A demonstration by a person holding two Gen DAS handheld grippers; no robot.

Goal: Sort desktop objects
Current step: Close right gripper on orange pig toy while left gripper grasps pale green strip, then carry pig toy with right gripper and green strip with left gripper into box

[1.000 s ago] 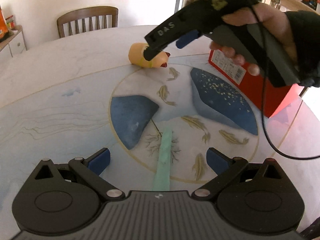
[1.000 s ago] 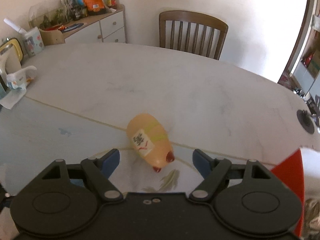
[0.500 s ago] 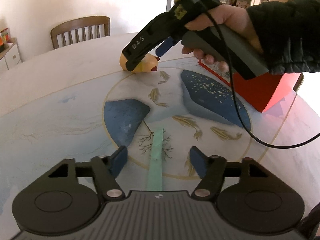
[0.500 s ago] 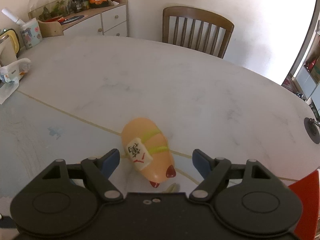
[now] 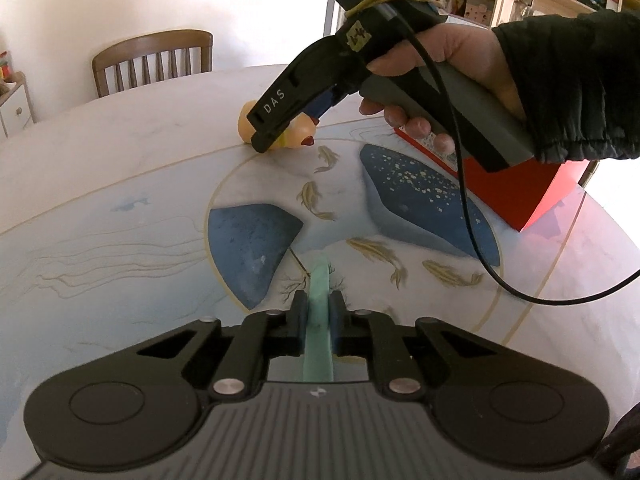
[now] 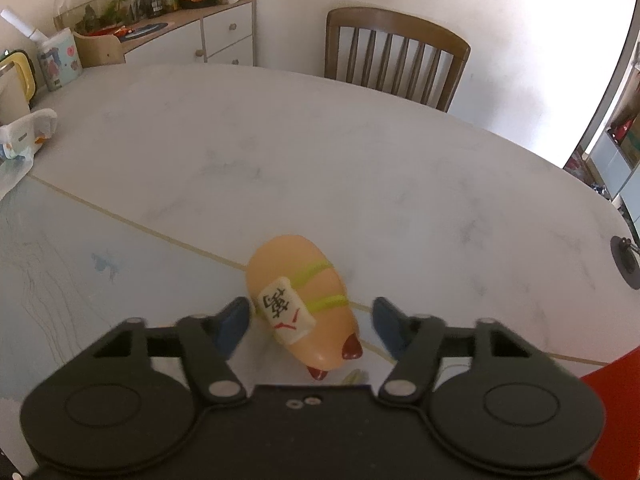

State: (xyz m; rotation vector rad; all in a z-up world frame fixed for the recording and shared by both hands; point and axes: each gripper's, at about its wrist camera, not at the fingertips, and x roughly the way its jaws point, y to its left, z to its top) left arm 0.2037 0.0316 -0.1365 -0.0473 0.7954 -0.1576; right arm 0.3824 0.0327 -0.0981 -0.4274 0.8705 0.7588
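— Mint-green, that strip (image 5: 318, 320) the left gripper (image 5: 318, 322) is clamping; where is it lying?

— It is lying flat on the table (image 5: 100, 208), running lengthwise toward the painted circle with the gold fish, and both blue pads are pressing against its sides.

— And the peach-coloured pig toy (image 6: 302, 306)?

— It is sitting on its side near the gold line of the tabletop, a white tile with black characters tied to it by yellow-green bands, its dark red feet pointing toward the camera. The right gripper (image 6: 312, 320) is straddling it with its fingers spread wide, one blue pad (image 6: 232, 322) close beside the toy's left flank, the other standing clear of it on the right.

— Is either pad touching the toy?

— I cannot tell for the left one; the right one is apart.

— What else is showing around them?

— A red box (image 5: 520, 192) is standing on the table behind the right hand (image 5: 448, 68), a wooden chair (image 6: 396, 58) is waiting at the far edge, and a white cabinet (image 6: 208, 36) with snacks on top is standing by the wall.
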